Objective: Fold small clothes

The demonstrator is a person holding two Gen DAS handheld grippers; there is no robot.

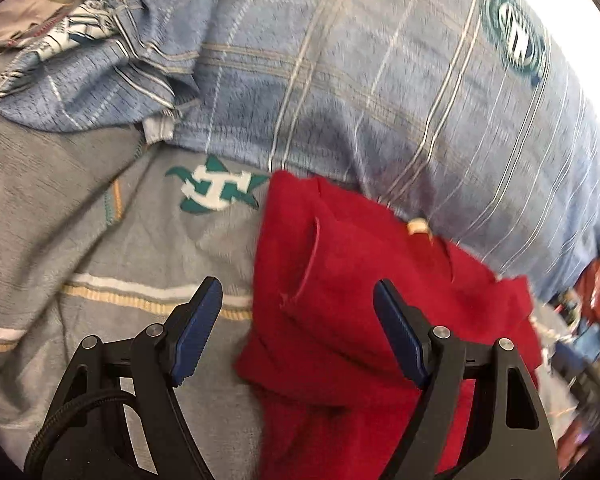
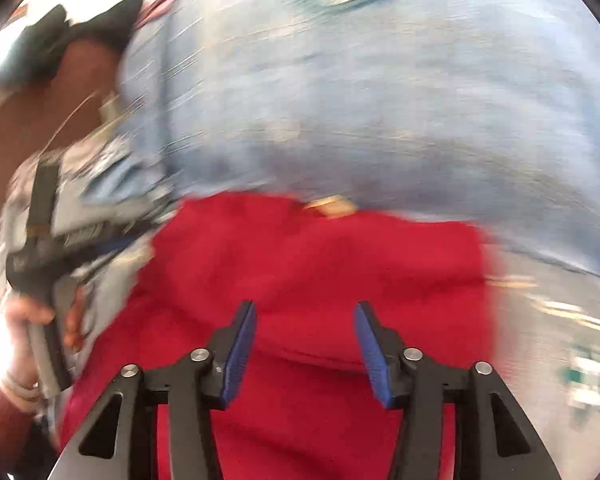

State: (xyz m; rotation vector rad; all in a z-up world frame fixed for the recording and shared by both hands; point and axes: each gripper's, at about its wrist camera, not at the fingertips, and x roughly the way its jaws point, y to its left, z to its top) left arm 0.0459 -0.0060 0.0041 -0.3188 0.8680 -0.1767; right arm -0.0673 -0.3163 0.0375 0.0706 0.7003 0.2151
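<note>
A soft surface covered in printed cloth fills both views: a grey sheet [image 1: 80, 248] with thin cream stripes and a teal star emblem [image 1: 216, 188]. A big blue plaid cushion or bundle [image 1: 380, 80] lies across the far side, bearing a round teal badge [image 1: 516, 36].

One red garment [image 1: 340, 280], partly folded, lies on the grey sheet against the blue bundle's near edge. A small tan label [image 1: 418, 226] shows at its far edge.

There are two grippers. The left gripper [image 1: 298, 300] hangs over the garment's left border, jaws spread wide and holding nothing; one finger is over grey sheet, the other over red cloth. The right gripper [image 2: 305, 320] hovers above the middle of the garment, jaws about half apart, with nothing pinched between them. This view is heavily blurred.

The garment stretches ahead of and below both grippers, its longer run seemingly side to side in the right view. The right gripper looks better centred over it.
</note>
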